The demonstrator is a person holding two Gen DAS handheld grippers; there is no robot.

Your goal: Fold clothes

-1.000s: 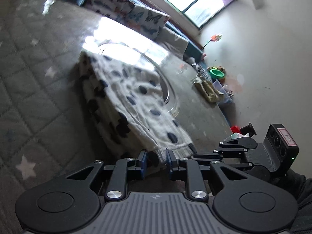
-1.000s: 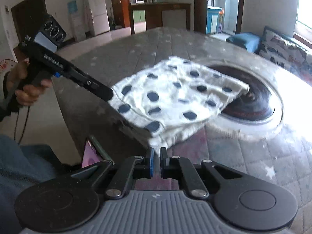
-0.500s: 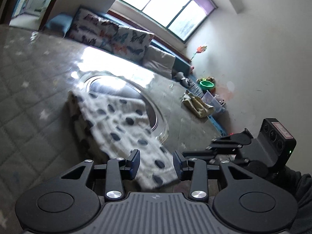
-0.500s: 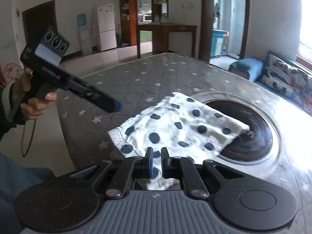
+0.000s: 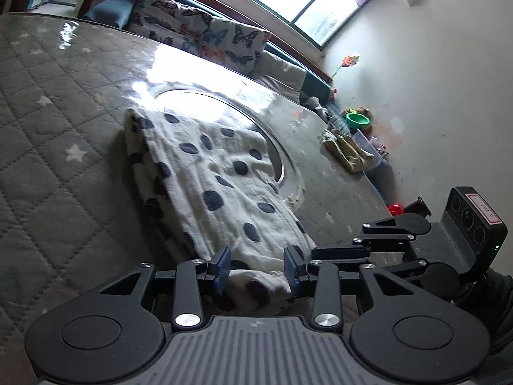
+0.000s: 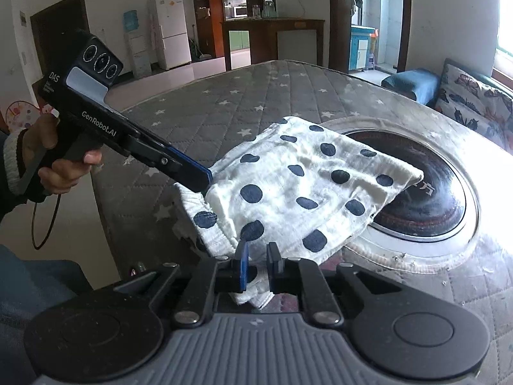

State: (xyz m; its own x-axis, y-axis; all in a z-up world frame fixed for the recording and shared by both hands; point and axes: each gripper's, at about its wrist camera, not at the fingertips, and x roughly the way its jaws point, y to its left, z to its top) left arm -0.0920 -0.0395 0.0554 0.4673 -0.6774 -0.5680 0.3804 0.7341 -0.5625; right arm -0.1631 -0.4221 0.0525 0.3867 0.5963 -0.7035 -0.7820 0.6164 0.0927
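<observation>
A folded white garment with dark blue polka dots (image 5: 221, 186) lies on the grey quilted table, its far end over the round glass inset. In the right wrist view the garment (image 6: 301, 189) shows the same way. My left gripper (image 5: 256, 268) is open, its blue pads on either side of the garment's near edge. It also shows in the right wrist view (image 6: 206, 176), its tip at the garment's left corner. My right gripper (image 6: 258, 268) has a narrow gap between its pads, with the garment's near corner lying between them. It appears in the left wrist view (image 5: 320, 253) at the garment's right corner.
The quilted star-pattern table cover (image 5: 48, 147) spreads left. A round glass inset (image 6: 426, 192) lies under the garment's far end. A beige cloth (image 5: 348, 152) lies at the table's far right edge. A butterfly-print sofa (image 5: 205, 38) stands behind, under a window.
My left gripper opened wide and now straddles the garment's near edge. My right gripper's pads have parted slightly around the corner. The garment has settled back onto the table.
</observation>
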